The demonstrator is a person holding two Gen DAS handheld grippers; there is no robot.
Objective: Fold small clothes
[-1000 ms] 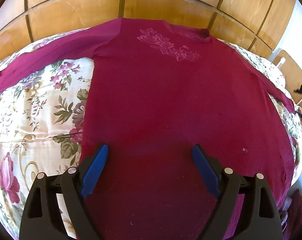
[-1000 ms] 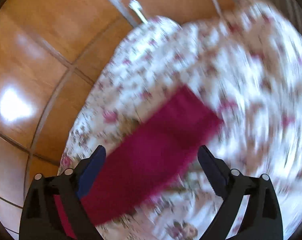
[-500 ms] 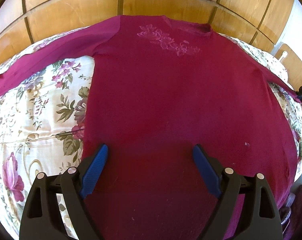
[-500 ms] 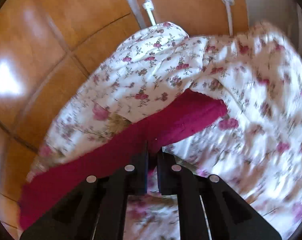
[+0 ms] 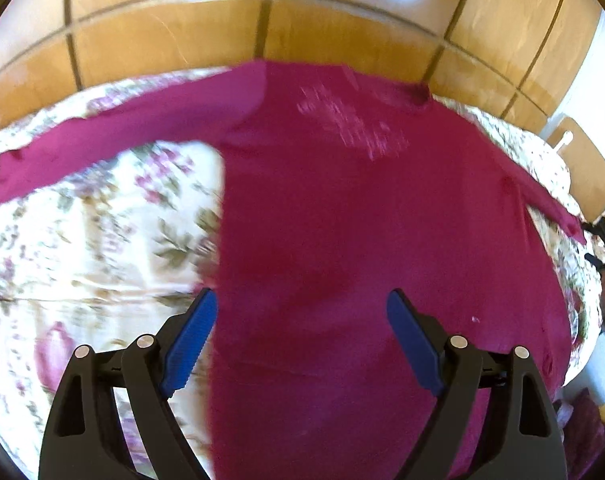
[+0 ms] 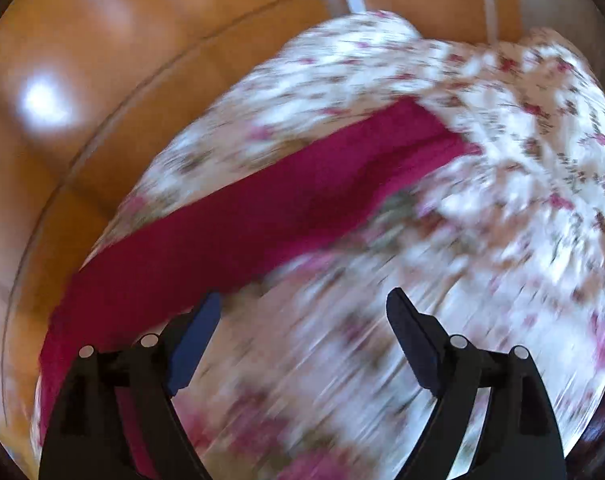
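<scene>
My right gripper (image 6: 302, 320) has let go of the sleeve (image 6: 262, 208), jaws now spread wide, after pinching it half a second ago. Left gripper (image 5: 302, 320) stays open over the magenta shirt (image 5: 362, 220), flat on the floral bedspread (image 5: 82, 240).

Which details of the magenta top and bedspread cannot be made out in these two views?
- Top's hem: left wrist view, cut off by the bottom edge.
- Chest embroidery: left wrist view, motion-blurred.
- Sleeve cuff: right wrist view, blurred.
- Bedspread print: right wrist view, smeared.

Floral bedspread (image 5: 82, 248), wooden headboard (image 5: 174, 36)
</scene>
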